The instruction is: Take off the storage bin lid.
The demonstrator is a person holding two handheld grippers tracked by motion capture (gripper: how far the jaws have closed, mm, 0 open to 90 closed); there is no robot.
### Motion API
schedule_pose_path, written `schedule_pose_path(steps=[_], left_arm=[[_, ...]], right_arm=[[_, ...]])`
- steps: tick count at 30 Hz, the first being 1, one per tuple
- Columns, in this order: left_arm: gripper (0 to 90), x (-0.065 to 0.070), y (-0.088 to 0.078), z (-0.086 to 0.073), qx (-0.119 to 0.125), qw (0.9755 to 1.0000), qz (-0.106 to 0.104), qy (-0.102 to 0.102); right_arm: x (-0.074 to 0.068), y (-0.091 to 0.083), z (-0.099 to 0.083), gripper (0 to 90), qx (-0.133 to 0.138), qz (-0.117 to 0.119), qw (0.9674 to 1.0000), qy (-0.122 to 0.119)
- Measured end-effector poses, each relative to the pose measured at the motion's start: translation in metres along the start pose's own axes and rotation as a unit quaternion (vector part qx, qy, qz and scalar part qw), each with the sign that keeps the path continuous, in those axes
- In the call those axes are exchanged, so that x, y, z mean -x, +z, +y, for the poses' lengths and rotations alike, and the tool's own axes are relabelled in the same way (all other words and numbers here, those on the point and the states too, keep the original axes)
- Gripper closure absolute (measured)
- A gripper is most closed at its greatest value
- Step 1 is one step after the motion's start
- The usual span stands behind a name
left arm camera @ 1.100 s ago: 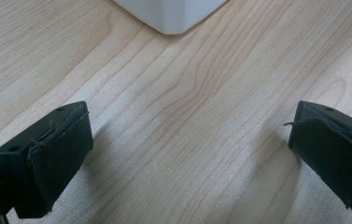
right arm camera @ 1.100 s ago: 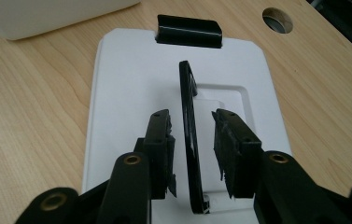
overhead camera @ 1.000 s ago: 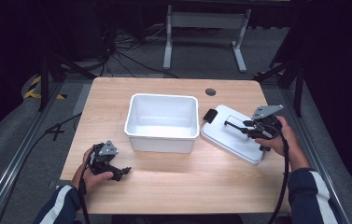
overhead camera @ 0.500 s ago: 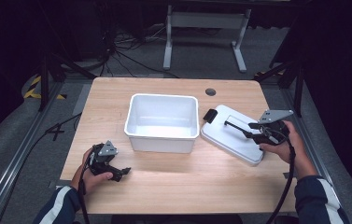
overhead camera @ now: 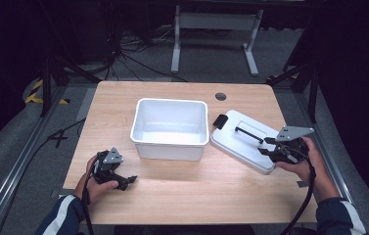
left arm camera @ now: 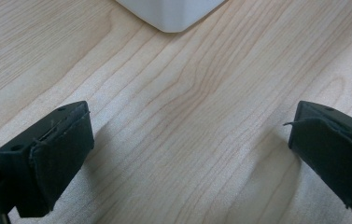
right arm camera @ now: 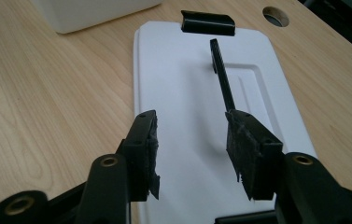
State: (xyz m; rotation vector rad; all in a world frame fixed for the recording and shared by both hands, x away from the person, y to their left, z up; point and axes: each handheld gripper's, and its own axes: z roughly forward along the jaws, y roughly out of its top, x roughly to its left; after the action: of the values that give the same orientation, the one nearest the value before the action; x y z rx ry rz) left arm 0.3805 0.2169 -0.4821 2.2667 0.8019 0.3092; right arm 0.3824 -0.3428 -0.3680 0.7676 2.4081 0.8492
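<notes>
At the left of the high view, a hand holds the left tongs [overhead camera: 123, 180] low over the wooden table [overhead camera: 172, 205], near its front edge. In the left gripper view its two black jaws stand far apart, with bare wood between them. A corner of the white tub [left arm camera: 171, 14] shows at the top of that view.

In the middle of the table stands the white tub [overhead camera: 170, 128], open at the top. It has nothing in it.

Just to the right of the tub lies the white lid [overhead camera: 245, 142], flat on the table and turned a little. It has a long black handle [overhead camera: 249, 133] on top and a black clip [overhead camera: 219, 121] at its far end.

At the right, a hand holds the right tongs [overhead camera: 270, 149] over the near end of the lid. Its jaws have just been opening and stand partly open. In the right gripper view the lid [right arm camera: 187, 93] lies under them, and nothing is between them. The handle [right arm camera: 222, 77] runs up to the right jaw.
</notes>
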Motion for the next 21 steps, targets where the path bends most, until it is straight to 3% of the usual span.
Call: schedule_pose_path(steps=[7, 12, 21], left_arm=[[0.5, 0.001, 0.000, -0.001, 0.002, 1.0000, -0.001, -0.003], [0.5, 0.001, 0.000, -0.001, 0.002, 1.0000, 0.001, -0.002], [0.5, 0.001, 0.000, -0.001, 0.002, 1.0000, 0.001, -0.002]], right_arm=[[-0.006, -0.008, -0.018, 52.4, -0.001, -0.003, 1.0000, 0.005], [-0.012, -0.015, -0.031, 52.6, 0.009, -0.018, 0.9998, 0.004], [-0.021, -0.021, -0.054, 51.3, 0.017, -0.014, 0.9997, 0.015]])
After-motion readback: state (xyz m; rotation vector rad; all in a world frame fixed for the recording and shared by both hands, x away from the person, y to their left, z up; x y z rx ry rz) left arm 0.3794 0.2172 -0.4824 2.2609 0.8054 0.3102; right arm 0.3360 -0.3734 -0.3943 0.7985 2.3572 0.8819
